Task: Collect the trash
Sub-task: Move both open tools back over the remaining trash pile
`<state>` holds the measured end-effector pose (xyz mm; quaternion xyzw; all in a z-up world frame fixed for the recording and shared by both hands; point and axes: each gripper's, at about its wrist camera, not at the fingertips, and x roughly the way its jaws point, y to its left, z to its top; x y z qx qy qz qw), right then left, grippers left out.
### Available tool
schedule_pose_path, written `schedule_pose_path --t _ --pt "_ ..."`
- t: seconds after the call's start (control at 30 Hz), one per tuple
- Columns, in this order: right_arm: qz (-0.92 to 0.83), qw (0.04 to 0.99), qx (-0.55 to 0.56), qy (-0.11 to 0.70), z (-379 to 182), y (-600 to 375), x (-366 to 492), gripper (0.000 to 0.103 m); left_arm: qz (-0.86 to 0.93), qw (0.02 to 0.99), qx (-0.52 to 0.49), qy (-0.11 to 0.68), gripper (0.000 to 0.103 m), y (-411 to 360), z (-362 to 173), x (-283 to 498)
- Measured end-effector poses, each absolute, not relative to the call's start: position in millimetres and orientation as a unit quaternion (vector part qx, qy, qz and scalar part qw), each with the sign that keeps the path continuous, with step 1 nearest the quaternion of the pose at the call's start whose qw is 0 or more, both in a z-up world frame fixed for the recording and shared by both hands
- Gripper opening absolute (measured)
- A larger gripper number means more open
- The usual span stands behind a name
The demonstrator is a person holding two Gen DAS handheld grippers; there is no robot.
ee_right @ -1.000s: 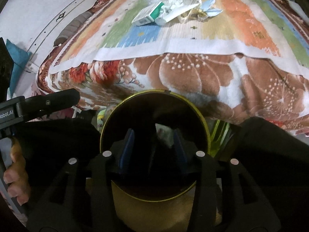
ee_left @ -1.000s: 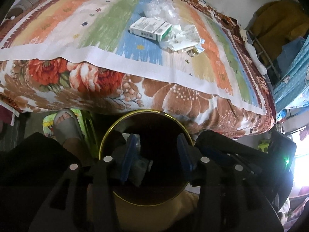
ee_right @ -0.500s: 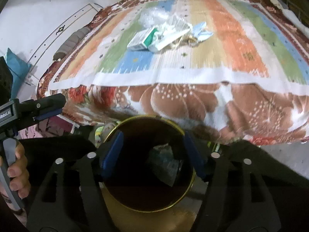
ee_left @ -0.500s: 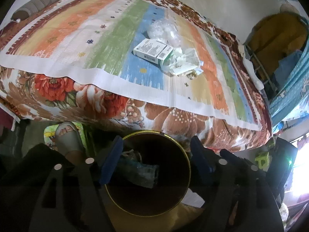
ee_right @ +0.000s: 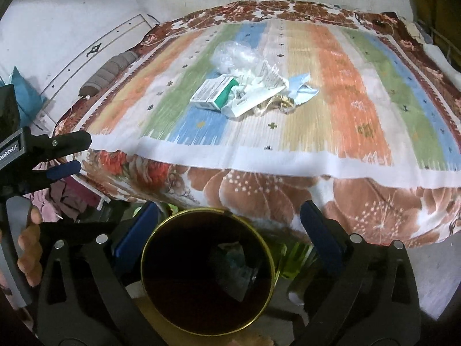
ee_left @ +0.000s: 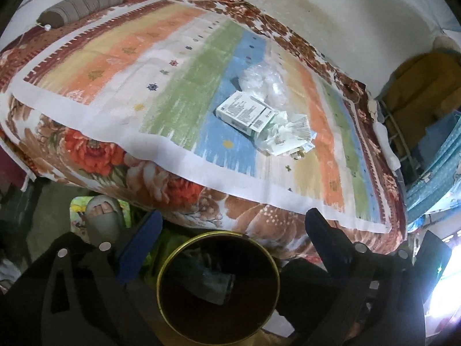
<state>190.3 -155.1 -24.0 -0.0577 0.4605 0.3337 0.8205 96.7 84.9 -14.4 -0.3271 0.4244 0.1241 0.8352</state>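
Both our grippers, left (ee_left: pixel 230 236) and right (ee_right: pixel 227 225), hang over the bin (ee_right: pixel 266 252), jaws opening wide with nothing between them. Crumpled trash (ee_right: pixel 234 268) lies inside the bin; a box (ee_left: pixel 245 112), wrappers (ee_right: pixel 259 86) and a bag (ee_left: pixel 263 79) sit heaped together on the bed (ee_left: pixel 115 66).

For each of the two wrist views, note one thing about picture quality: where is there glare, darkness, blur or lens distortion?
Left wrist view: strong white glare at the lower right edge, the bin interior very dark, and the bed bulging from fisheye distortion. Right wrist view: no such glare, the striped mat smeared by motion blur around the trash pile, dark corners, and the bin's contents barely readable.
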Motion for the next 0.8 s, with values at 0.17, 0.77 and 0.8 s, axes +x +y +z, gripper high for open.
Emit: schedule_pose_path --t 0.17,0.77,0.8 --pt "0.332 0.828 -0.068 0.448 -16.2 -149.1 201.0 0.094 0.107 0.834 -0.333 0.428 0.097 87.4 -10.3 117.6" --pt "0.320 0.843 -0.084 0.424 -2.6 -133.9 250.5 0.094 0.102 0.829 -0.360 0.416 0.097 114.1 -9.7 185.4" --pt "0.319 0.844 -0.085 0.423 -2.5 -132.8 253.2 0.094 0.102 0.828 -0.363 0.415 0.097 115.5 -10.8 187.0"
